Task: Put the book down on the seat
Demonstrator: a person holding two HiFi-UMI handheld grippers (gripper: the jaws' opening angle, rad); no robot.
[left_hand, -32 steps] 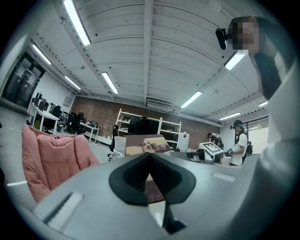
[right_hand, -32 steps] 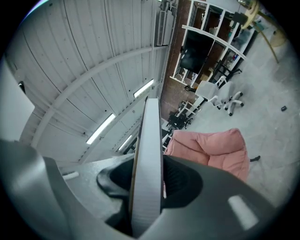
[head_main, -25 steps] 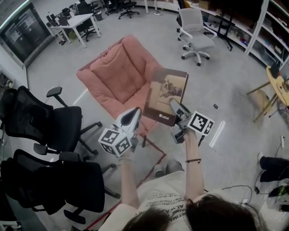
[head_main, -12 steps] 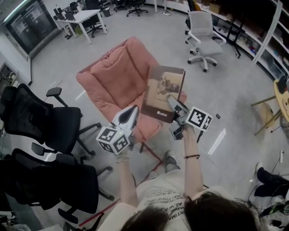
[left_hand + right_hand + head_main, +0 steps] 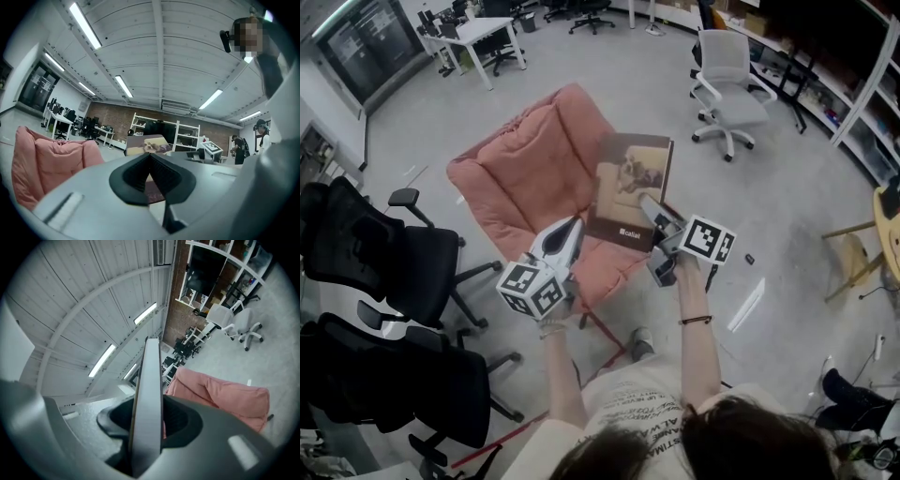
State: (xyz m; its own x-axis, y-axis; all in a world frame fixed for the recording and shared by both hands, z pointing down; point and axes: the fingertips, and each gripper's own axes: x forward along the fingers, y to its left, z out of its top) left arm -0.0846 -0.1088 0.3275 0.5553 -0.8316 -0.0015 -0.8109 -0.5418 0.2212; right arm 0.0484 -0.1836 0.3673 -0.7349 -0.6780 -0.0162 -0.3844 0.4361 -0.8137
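Note:
A pink cushioned seat (image 5: 534,169) stands on the grey floor ahead of me. My right gripper (image 5: 651,210) is shut on the lower right edge of a brown and cream book (image 5: 628,183), holding it in the air over the seat's right front part. In the right gripper view the book's grey edge (image 5: 147,394) runs straight up between the jaws, with the seat (image 5: 220,390) beyond. My left gripper (image 5: 570,230) hovers over the seat's front edge, left of the book, shut with nothing in it. The left gripper view shows the book (image 5: 150,144) and the seat (image 5: 42,159).
Two black office chairs (image 5: 384,253) (image 5: 403,375) stand close on the left. A grey office chair (image 5: 731,75) is behind the seat on the right, a white desk (image 5: 478,33) far back. A wooden table (image 5: 889,211) is at the right edge.
The person has stepped closer to the pink seat. The book and both grippers have moved a little left and forward over the seat's front. The grip on the book is unchanged.

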